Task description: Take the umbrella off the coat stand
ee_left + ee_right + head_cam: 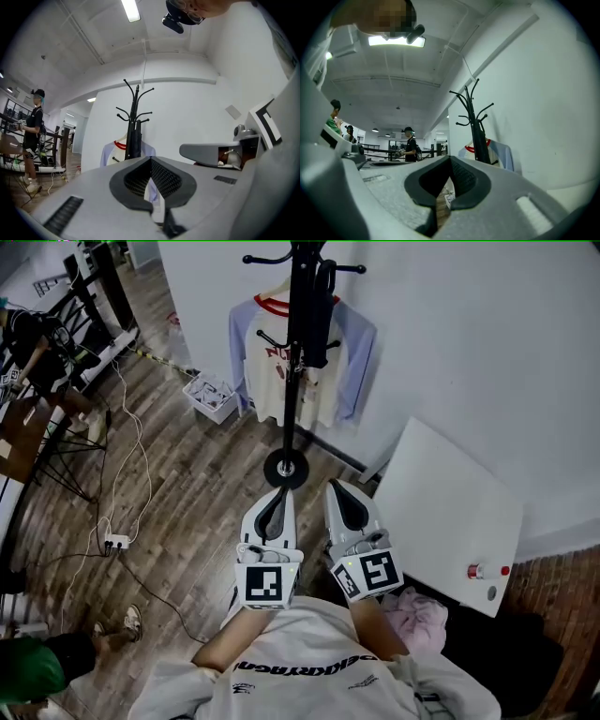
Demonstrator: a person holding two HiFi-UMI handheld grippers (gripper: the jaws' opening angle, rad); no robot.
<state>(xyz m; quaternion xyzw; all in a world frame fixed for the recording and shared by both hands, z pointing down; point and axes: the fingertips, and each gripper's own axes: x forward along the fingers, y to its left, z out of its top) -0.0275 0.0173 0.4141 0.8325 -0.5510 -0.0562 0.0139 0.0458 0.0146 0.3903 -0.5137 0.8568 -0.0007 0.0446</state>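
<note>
Head view: left gripper (279, 493) and right gripper (336, 487) are side by side, not touching, low centre. The coat stand (296, 381) is at 12 o'clock from them, its round base just past the tips. The umbrella (322, 313) is black and folded. It hangs upright on the pole's 3 o'clock side, near the top hooks, well apart from both grippers. A shirt (267, 390) with blue sleeves hangs behind the pole.

Seen in the head view only:
- white board (450, 512) leaning at the wall, 3 o'clock of the grippers
- pink cloth (418, 617) at 5 o'clock
- small box (212, 396) on the wood floor, 10 o'clock of the stand base
- power strip (117, 542) with cables at 9 o'clock

Left gripper view: left gripper (151, 158) has its pads narrowed until the tips meet, nothing between them. The coat stand (136, 101) is at 12 o'clock, and the umbrella (137, 140) is a dark strip against the pole. The shirt (108, 152) is at its 8 o'clock. This view also shows a person in a cap (33, 126) at 9 o'clock and a ceiling light (131, 9), both out of the head view.

Right gripper view: right gripper (450, 157) is pinched closed and empty. The coat stand (471, 108) is at 1 o'clock and the shirt (504, 154) is beside it. Here the umbrella can't be told from the pole. The cap-wearing person (410, 145) stands at 11 o'clock, and more people are at the far 9 o'clock edge.
</note>
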